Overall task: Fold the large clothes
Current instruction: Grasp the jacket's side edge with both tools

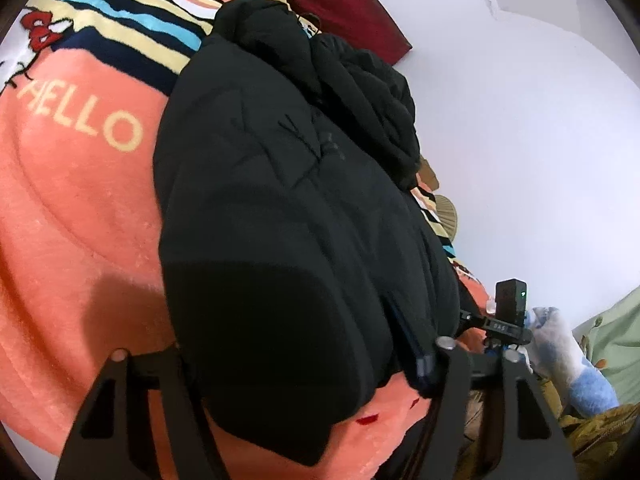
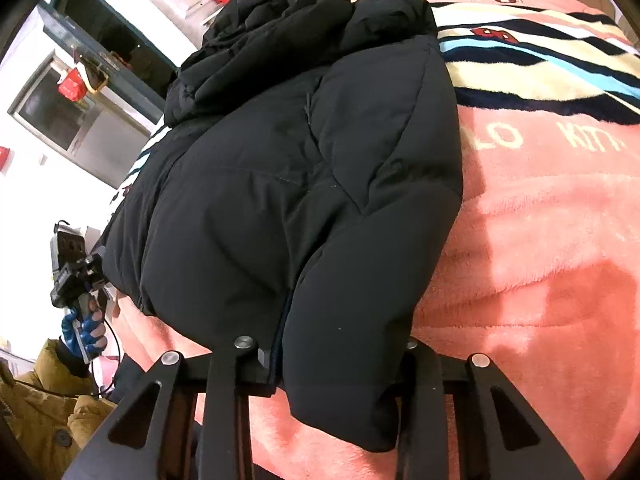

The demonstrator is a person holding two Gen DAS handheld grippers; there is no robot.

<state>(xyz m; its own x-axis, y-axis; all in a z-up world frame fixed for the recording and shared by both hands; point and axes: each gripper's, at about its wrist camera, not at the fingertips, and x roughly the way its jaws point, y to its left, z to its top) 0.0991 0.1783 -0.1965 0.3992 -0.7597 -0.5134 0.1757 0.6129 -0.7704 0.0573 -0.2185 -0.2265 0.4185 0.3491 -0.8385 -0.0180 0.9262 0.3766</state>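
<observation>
My jaws gape wide at the black puffer jacket's (image 1: 280,208) hem, frame bottom; its slick padding could slide off the pink blanket (image 1: 72,216).

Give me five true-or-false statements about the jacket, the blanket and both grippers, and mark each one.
1. The black puffer jacket lies on a pink blanket. True.
2. The blanket is plain. False: it shows stripes and "HELLO" lettering.
3. The left gripper has jacket fabric between its fingers. True.
4. The right gripper is far from the jacket. False: it straddles the jacket's near edge.
5. The jacket is white. False: it is black.
</observation>
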